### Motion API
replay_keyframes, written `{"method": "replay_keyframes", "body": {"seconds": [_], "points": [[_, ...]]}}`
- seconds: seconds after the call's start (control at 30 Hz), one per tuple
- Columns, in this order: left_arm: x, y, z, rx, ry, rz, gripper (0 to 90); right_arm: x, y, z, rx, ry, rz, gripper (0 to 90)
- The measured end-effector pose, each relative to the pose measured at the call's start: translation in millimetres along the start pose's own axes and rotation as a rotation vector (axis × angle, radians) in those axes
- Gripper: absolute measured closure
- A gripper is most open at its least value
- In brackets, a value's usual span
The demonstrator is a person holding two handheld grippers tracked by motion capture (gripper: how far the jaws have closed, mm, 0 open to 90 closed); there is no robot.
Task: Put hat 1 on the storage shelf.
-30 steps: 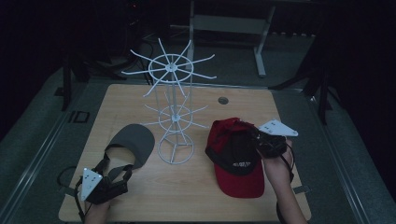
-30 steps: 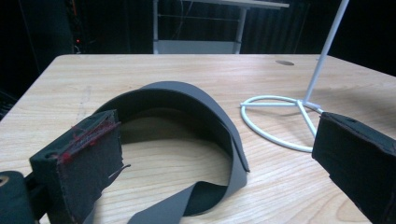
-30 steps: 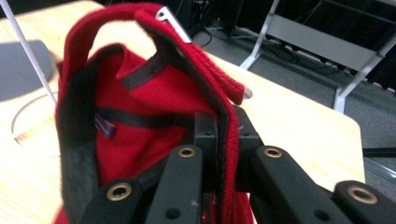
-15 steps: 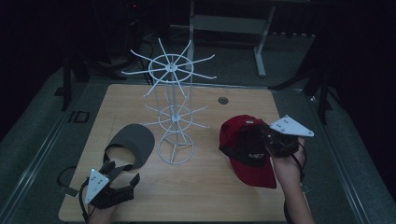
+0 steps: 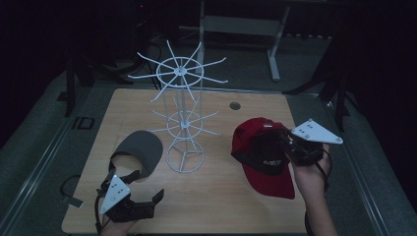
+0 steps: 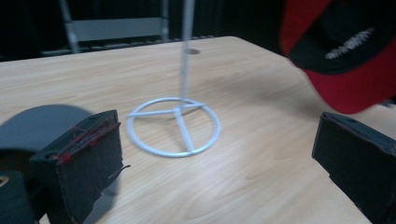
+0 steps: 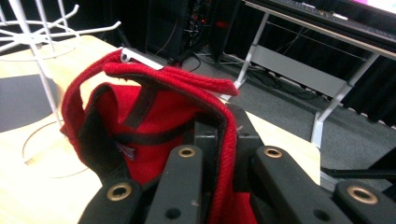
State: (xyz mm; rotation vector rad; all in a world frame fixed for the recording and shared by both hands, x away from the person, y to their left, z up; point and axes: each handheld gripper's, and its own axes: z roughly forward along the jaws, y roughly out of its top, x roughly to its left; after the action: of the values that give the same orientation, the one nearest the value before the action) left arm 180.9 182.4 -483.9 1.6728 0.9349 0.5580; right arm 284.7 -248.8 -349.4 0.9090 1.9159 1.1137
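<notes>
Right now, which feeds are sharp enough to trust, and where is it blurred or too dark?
High view: dim, black surroundings, but the table is readable. Left gripper view: soft, with the red cap and the grey cap smeared at the edges. Right gripper view: near red fabric is crisp, and the white rack stays clear.

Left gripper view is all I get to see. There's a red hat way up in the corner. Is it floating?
Observer: No, the right gripper is shut on the red cap and holds it up off the table.
Operator: What part is it pinching?
Observer: The right gripper view shows the jaws closed on the cap's red fabric edge, by the opening at the back.
Operator: And that white ring with the pole, what is it?
Observer: It's the foot of a white wire rack with two rings of spokes higher up.
Operator: Is anything hanging on it?
Observer: Nothing; the spokes are bare.
</notes>
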Motion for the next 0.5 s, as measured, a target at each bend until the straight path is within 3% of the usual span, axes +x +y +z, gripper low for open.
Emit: {"method": "replay_keyframes", "body": {"seconds": [0.13,0.3,0.5], "points": [[-11.5,13.1,2.0,-0.003,-0.042,0.012,2.1,1.2,5.1,-6.4,-0.017,0.009,0.004,85.2],[-23.9,32.6,5.2,-0.022,-0.056,0.034,3.6,2.9,8.9,-10.3,-0.027,0.02,0.004,85.2],[-39.5,53.3,14.0,-0.032,-0.108,0.094,5.2,6.4,13.7,-15.2,-0.042,0.031,-0.001,85.2]]}}
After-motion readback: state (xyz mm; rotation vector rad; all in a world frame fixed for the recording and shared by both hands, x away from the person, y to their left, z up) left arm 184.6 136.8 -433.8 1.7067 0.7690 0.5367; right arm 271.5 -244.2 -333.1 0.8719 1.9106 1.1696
